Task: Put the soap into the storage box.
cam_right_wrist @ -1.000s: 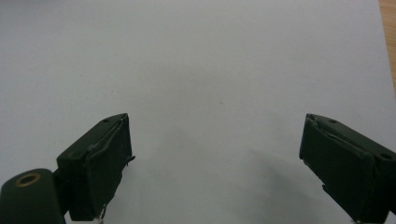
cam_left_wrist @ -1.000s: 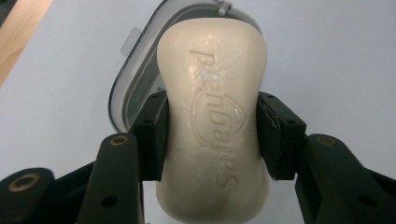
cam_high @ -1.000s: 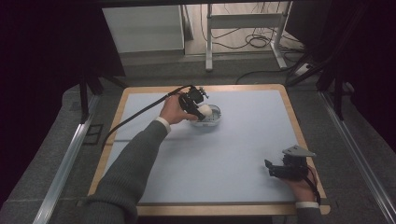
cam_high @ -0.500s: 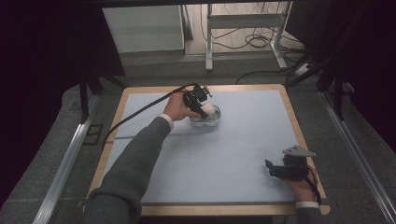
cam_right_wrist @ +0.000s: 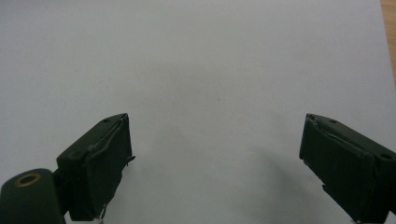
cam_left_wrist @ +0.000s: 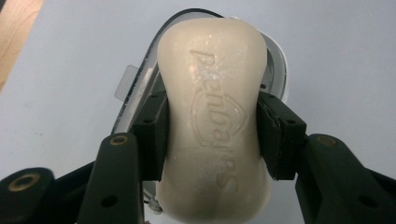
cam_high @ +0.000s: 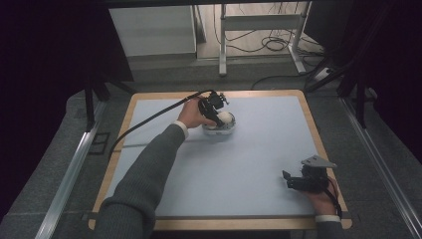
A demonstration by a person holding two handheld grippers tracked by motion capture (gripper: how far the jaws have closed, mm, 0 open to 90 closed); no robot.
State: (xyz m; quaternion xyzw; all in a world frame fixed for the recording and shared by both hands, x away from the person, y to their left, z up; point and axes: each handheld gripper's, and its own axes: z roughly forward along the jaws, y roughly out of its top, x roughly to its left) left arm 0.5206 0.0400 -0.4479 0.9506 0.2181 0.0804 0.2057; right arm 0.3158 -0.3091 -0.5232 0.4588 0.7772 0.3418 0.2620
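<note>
Left gripper view shows my left gripper (cam_left_wrist: 212,135) clamped on one cream bar of soap (cam_left_wrist: 215,116), a pad pressed to each long side, raised lettering facing up. Under the bar sits one clear soap dish (cam_left_wrist: 140,84), its rim curving out past the soap at about ten o'clock and one o'clock; whether the bar touches the dish I cannot tell. In the high view that gripper (cam_high: 215,115) and my left hand (cam_high: 191,114) sit toward twelve o'clock on the one blue mat (cam_high: 249,159), with the soap (cam_high: 225,118) over the dish (cam_high: 219,130). My right gripper (cam_high: 293,181) rests near five o'clock on the mat, well apart. Right gripper view has its two jaws spread wide with nothing between them, bare mat (cam_right_wrist: 201,70) beyond.
</note>
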